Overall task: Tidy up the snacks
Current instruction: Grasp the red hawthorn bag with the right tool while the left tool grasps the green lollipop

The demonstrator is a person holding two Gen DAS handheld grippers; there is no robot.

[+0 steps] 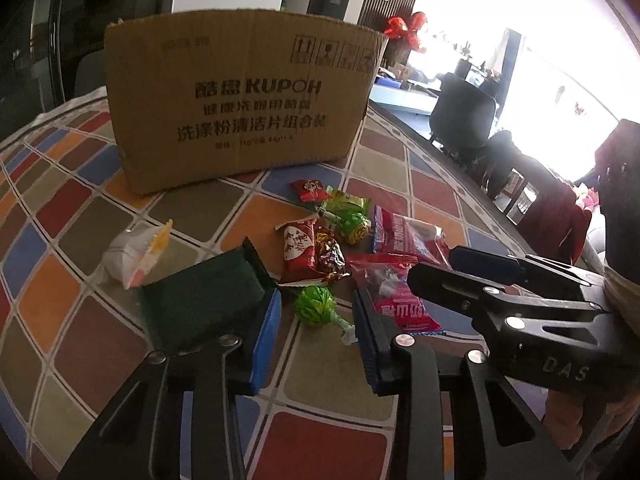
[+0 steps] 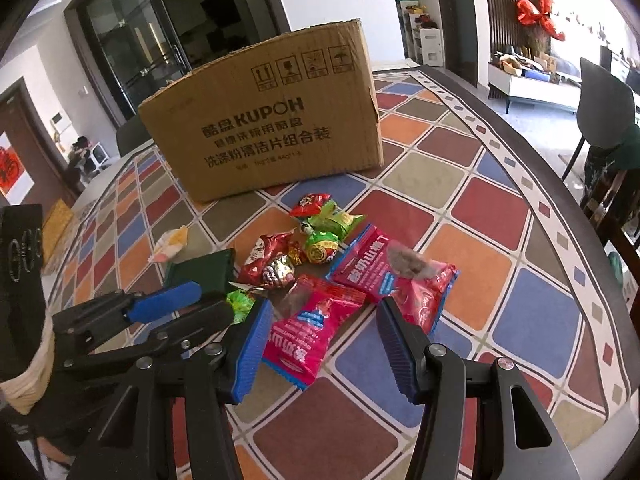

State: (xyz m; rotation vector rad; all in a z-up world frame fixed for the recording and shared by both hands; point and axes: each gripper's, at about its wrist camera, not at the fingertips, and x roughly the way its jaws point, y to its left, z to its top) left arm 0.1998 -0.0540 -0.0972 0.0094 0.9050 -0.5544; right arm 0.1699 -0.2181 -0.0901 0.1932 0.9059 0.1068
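Loose snacks lie in a heap on the patterned tablecloth in front of a cardboard box [image 1: 240, 108] [image 2: 272, 128]. My left gripper [image 1: 316, 340] is open low over the table, with a green-wrapped lollipop [image 1: 316, 304] lying just ahead between its blue pads, untouched. A dark green packet [image 1: 200, 300] lies against its left finger. My right gripper [image 2: 324, 344] is open and straddles a pink snack packet [image 2: 308, 328]; a gap shows at the right pad. A second pink packet [image 2: 384, 272] lies just beyond. Each gripper shows in the other's view: right gripper [image 1: 434, 266], left gripper [image 2: 214, 298].
Red candies [image 1: 298, 252], a gold-foil sweet [image 1: 330, 258], another green lollipop [image 1: 352, 228] and a white-and-yellow packet [image 1: 132, 256] lie nearby. The table edge [image 2: 520, 152] curves along the right, with a dark chair [image 2: 604, 120] beyond it.
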